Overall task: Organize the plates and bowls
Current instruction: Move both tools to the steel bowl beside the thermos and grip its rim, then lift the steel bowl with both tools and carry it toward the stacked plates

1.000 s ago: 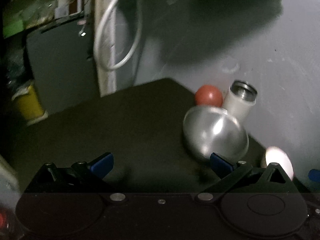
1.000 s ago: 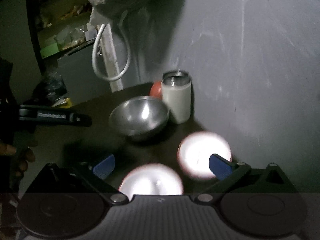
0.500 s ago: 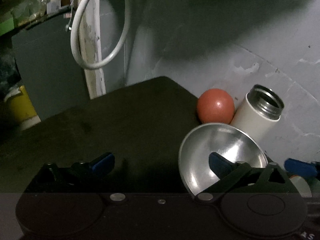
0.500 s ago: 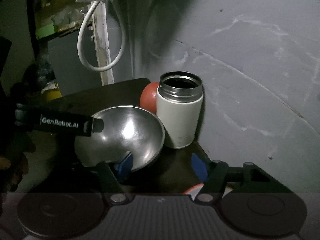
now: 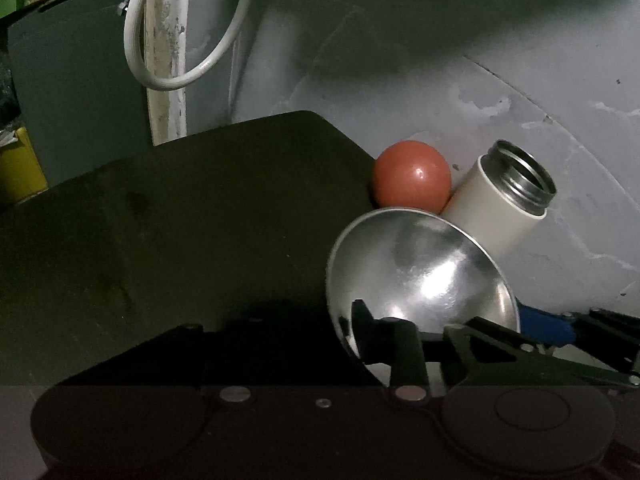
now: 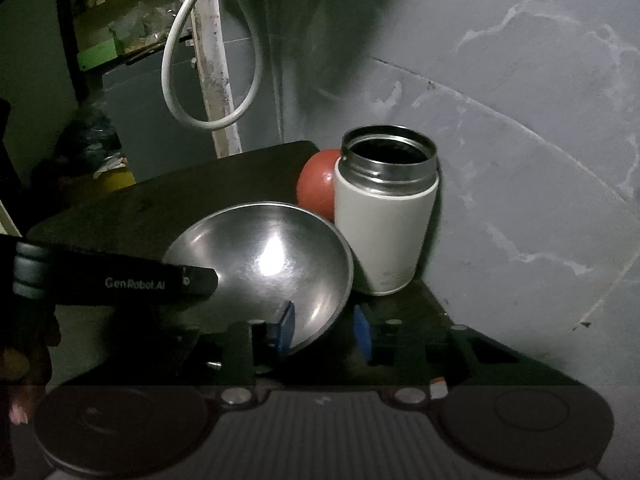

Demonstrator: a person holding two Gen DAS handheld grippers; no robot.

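Far left: left tool (image 6: 196, 280) reaching level across the left rim of the steel bowl (image 6: 272, 256). Spread or pressed together, cannot tell, too dark. Risk there: pressing that rim down and tipping the bowl during a pinch from the other side.

Middle: bowl sitting on the dark tabletop (image 5: 180, 220), directly ahead of the right tool (image 6: 324, 328), near rim between its blue pads (image 6: 286, 326). One pad inside, one outside, narrowed but with a dark gap on the outer side, so spread and not yet pinching, by the look of it. Likely trouble: thin, slick, curved wall sliding out of a one-edge pinch, or swinging down once lifted.

Just beyond the bowl: red ball (image 6: 318, 184), free to roll off the tabletop if nudged.

Further right, ahead and right of the right tool: open white flask (image 6: 384, 232), touching or nearly touching the far rim, easily toppled by a forward push.

Mouth of the bowl facing up, seemingly tipped slightly toward the left tool, though possibly lens distortion. Round, so no long axis to speak of, only the axis through the mouth, near upright
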